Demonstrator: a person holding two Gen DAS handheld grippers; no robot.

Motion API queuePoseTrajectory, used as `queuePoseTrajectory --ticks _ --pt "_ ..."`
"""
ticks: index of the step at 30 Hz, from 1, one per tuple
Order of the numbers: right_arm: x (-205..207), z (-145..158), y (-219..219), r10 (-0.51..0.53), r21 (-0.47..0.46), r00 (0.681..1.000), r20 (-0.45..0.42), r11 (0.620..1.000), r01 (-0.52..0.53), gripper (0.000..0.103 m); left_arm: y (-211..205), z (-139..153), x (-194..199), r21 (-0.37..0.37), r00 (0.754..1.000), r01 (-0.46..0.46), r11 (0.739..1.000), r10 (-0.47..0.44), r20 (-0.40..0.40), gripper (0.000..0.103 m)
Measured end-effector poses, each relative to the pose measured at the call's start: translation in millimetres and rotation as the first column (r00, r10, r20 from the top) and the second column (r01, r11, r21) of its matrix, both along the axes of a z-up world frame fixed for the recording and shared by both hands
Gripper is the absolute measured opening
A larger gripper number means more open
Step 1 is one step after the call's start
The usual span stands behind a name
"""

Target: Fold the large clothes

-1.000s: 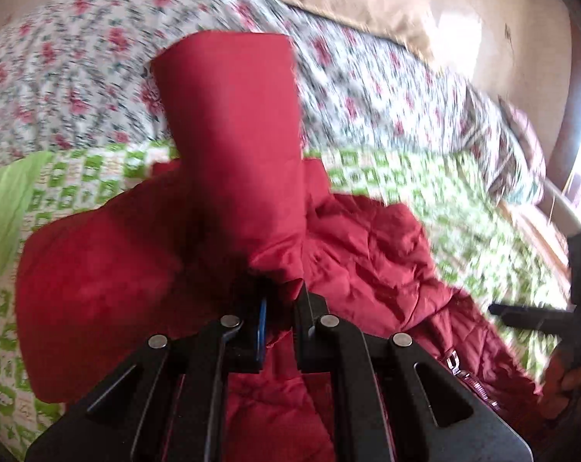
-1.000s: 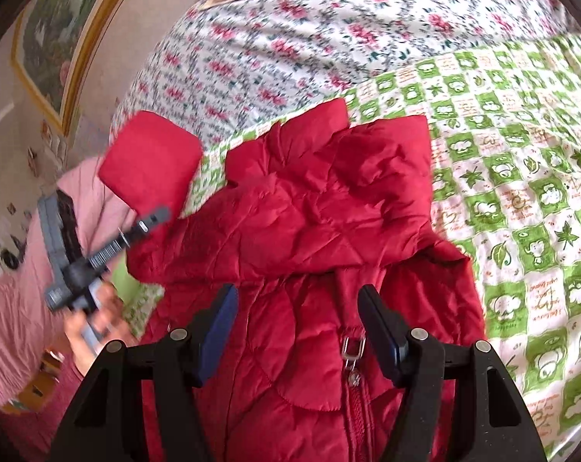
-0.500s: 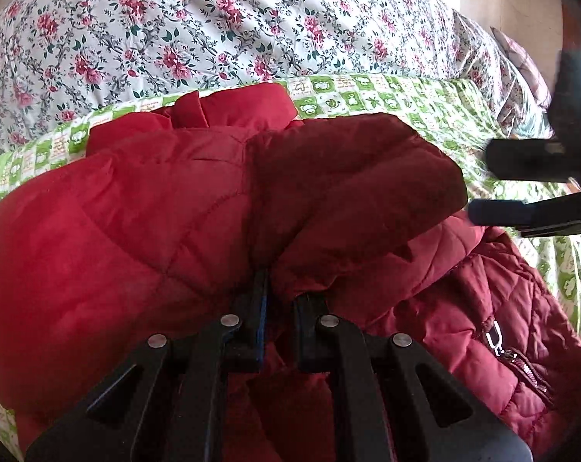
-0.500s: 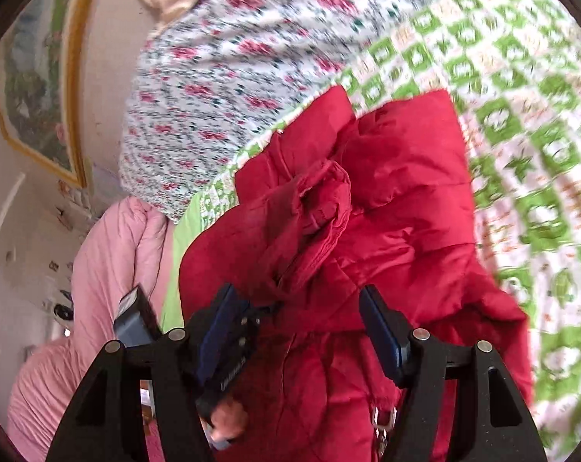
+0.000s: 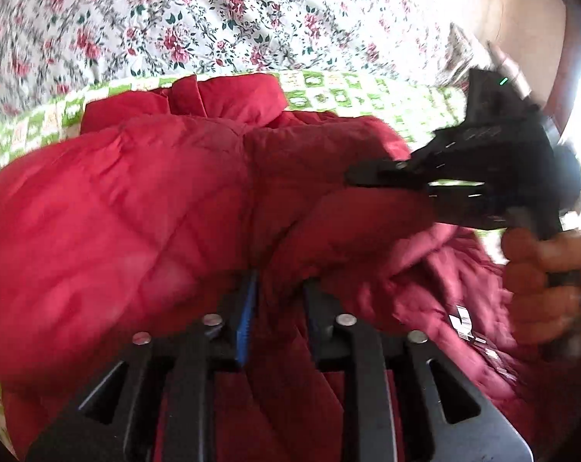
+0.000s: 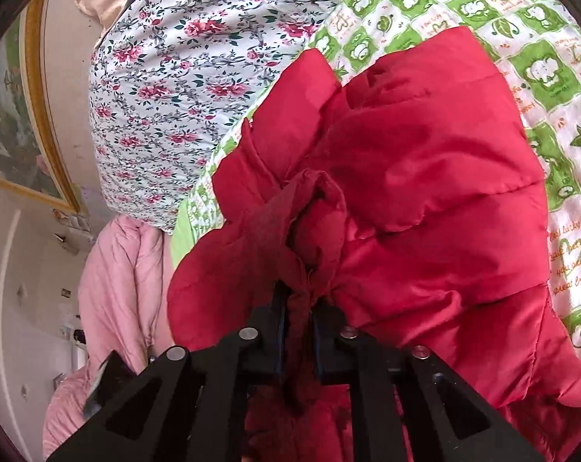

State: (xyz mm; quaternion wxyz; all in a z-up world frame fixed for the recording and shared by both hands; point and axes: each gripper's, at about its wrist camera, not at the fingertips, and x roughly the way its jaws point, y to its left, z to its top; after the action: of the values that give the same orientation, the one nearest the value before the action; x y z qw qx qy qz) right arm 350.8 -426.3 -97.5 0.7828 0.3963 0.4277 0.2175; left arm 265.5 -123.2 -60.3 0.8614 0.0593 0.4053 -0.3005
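A red quilted puffer jacket (image 5: pixel 136 200) lies bunched on the green checked bedsheet (image 5: pixel 329 88), one sleeve folded across its body. My left gripper (image 5: pixel 279 288) has its jaws a little apart with the sleeve fabric between them. My right gripper (image 6: pixel 296 312) is shut on the sleeve's cuff (image 6: pixel 313 223). In the left wrist view the right gripper (image 5: pixel 371 177) reaches in from the right onto the sleeve end. The jacket's body (image 6: pixel 444 177) fills the right wrist view. The zipper (image 5: pixel 479 338) shows at the lower right.
A floral quilt (image 5: pixel 213 19) covers the far side of the bed and also shows in the right wrist view (image 6: pixel 182 77). A pink blanket (image 6: pixel 117 288) lies at the left bed edge. A framed picture (image 6: pixel 17 115) hangs on the wall.
The sleeve was swung down from upright and laid across the jacket. My right gripper moved in and shut on the cuff. My left gripper's jaws have parted a little.
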Motion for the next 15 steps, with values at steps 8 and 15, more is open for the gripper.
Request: queuePoseTrajectory --ticks 8,15 --pt "-9 16 5 0.027 -0.087 0.998 0.050 0.996 -0.023 0.007 91 56 5 -0.189 0.970 -0.232 0.954 0.240 0.025 0.022" --pt "-32 63 -6 0.019 -0.156 0.984 0.179 0.988 0.010 0.006 144 29 63 -0.164 0.937 -0.349 0.923 0.341 -0.078 0.022"
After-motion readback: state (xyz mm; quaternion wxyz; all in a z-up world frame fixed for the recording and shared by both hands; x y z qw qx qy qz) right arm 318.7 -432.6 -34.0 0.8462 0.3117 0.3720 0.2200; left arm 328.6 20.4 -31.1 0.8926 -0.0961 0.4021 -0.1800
